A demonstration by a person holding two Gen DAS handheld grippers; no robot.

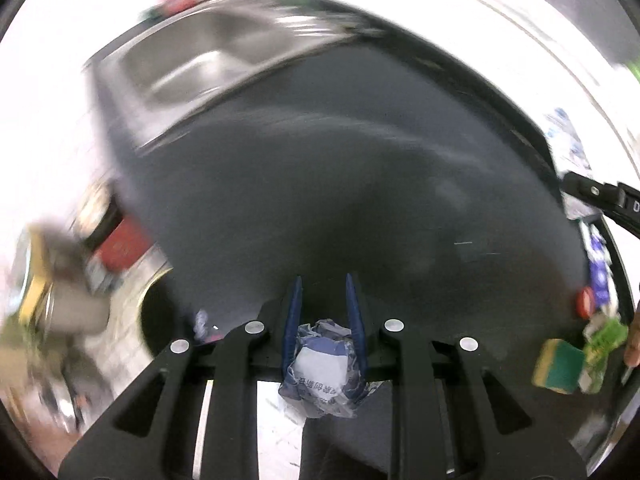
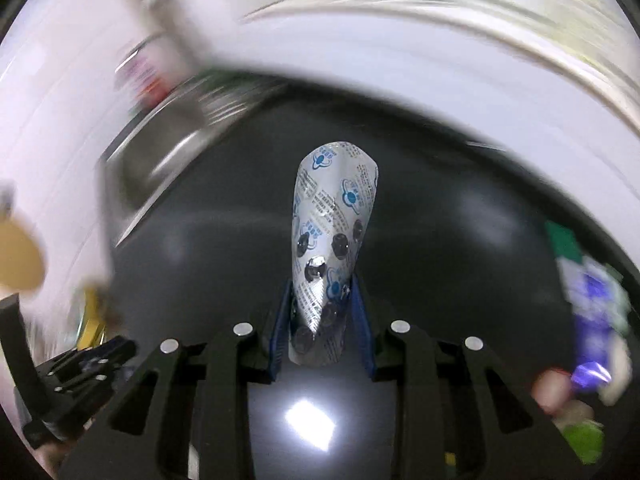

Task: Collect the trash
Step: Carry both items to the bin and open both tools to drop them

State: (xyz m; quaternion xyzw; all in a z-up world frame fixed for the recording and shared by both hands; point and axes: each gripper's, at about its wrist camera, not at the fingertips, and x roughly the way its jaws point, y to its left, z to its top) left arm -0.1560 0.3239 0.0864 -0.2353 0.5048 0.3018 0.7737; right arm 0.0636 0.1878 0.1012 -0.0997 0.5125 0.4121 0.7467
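My left gripper [image 1: 322,312] is shut on a crumpled blue and white wrapper [image 1: 322,364], held between its blue fingers above the dark counter [image 1: 340,168]. My right gripper [image 2: 320,300] is shut on a silver pill blister sheet [image 2: 332,232] with blue print, which sticks up and forward from the jaws. The right gripper's body shows at the right edge of the left wrist view [image 1: 600,196]. The left gripper's body shows at the lower left of the right wrist view [image 2: 72,376]. Both views are blurred by motion.
A steel sink [image 1: 208,68] is set in the counter at the far left. A green and yellow sponge [image 1: 560,364], a red cap [image 1: 585,302] and blue and green wrappers [image 1: 600,272] lie at the counter's right edge. A bin opening [image 1: 160,320] shows below the counter's left edge.
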